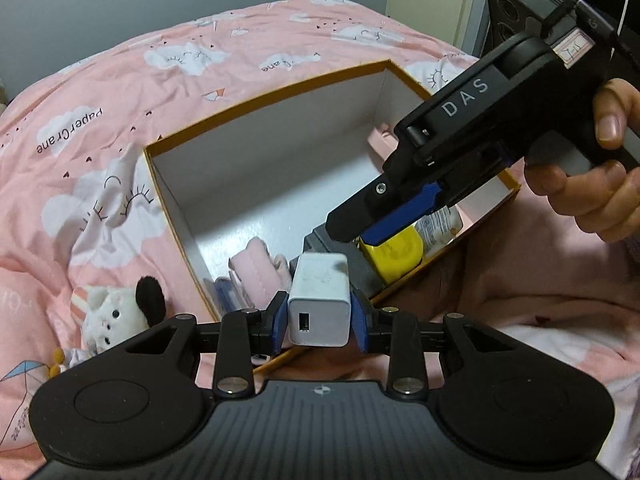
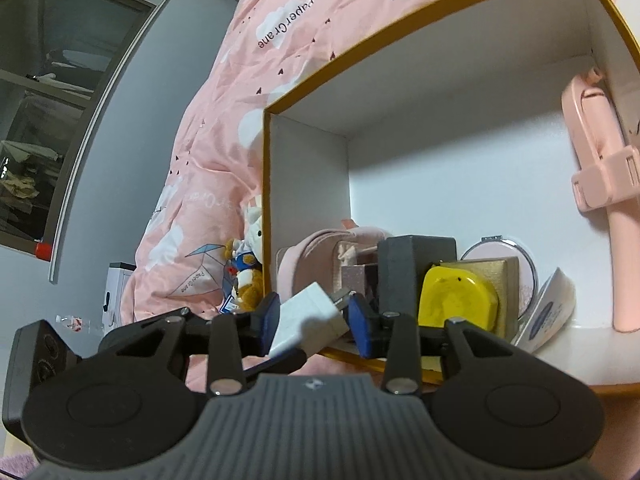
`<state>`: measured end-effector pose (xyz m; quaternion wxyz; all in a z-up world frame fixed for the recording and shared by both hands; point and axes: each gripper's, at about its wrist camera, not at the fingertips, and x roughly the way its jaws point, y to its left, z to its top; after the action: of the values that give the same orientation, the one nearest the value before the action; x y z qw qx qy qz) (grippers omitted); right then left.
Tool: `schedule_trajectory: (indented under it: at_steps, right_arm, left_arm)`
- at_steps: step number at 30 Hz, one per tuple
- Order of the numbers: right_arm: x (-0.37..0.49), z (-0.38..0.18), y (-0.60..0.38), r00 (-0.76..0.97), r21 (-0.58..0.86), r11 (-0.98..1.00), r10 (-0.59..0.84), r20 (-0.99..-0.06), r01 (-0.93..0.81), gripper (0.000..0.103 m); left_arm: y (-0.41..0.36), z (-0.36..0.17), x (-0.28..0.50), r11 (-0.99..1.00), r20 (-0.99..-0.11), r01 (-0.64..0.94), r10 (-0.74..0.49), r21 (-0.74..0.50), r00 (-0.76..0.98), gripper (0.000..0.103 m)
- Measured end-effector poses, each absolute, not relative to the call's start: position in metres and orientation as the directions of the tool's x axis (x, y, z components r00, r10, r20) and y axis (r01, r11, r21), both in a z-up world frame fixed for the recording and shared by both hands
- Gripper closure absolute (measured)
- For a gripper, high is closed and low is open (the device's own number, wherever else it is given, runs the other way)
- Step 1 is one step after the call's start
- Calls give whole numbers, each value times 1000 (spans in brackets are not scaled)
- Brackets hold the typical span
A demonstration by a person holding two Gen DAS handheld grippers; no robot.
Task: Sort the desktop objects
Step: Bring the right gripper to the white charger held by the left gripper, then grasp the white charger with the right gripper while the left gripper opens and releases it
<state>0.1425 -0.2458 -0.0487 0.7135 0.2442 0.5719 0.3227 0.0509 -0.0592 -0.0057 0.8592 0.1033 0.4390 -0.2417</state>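
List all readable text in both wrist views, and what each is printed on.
"DAS": white letters on the black body of the right tongs.
"PaperCrane": on a white cloud of the pink bedsheet, upside down in the left wrist view; it repeats on other clouds.
Label of the white round container in the box: blue print, too blurred to read.
White charger held in the left tongs: no text visible.

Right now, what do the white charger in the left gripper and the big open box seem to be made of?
White charger: looks like hard plastic with a smooth, slightly glossy shell, rounded edges and a moulded USB port; faint grey scuffs show on top. It sits between the left gripper pads.

Open box: probably rigid cardboard, matte white inside, with thin straight walls and an orange-tan rim and outer face.
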Motion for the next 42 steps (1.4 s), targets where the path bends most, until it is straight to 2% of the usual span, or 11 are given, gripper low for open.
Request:
schedule_trajectory:
  at_steps: [10,18,20,26,32,34,35,42]
  right_arm:
    - [150,-66,-242,89,766,638,769,-632,-77,57]
    - [150,-63,-228,44,774,624,781,-623,-107,55]
    - [148,-64,-224,24,771,627,777,-629,-108,50]
    - [148,-69,-217,-5,766,636,769,-639,-93,49]
    - [149,-76,-210,-38,762,641,763,-646,-87,49]
    - [148,-77,-210,-39,758,647,758,-651,-81,52]
    - [147,-76,-211,-37,756,650,756,-654,-84,57]
    - [141,-62,-210,-7,729,668,737,-676,-149,58]
  left_arm:
    - [-50,-11,36,856,-826,517,-310,-26,471,65]
    - [-54,-13,30,839,-834,543,-296,6,466,65]
    - [-55,-14,29,836,-833,549,-291,18,470,65]
    - [-59,-15,27,823,-832,566,-280,49,479,65]
    - [-58,-15,27,820,-832,572,-291,37,472,65]
    - [-59,-16,27,817,-834,575,-289,41,470,65]
    - [-59,-16,27,816,-834,576,-288,43,470,65]
    - [-57,-14,28,814,-830,581,-312,18,463,65]
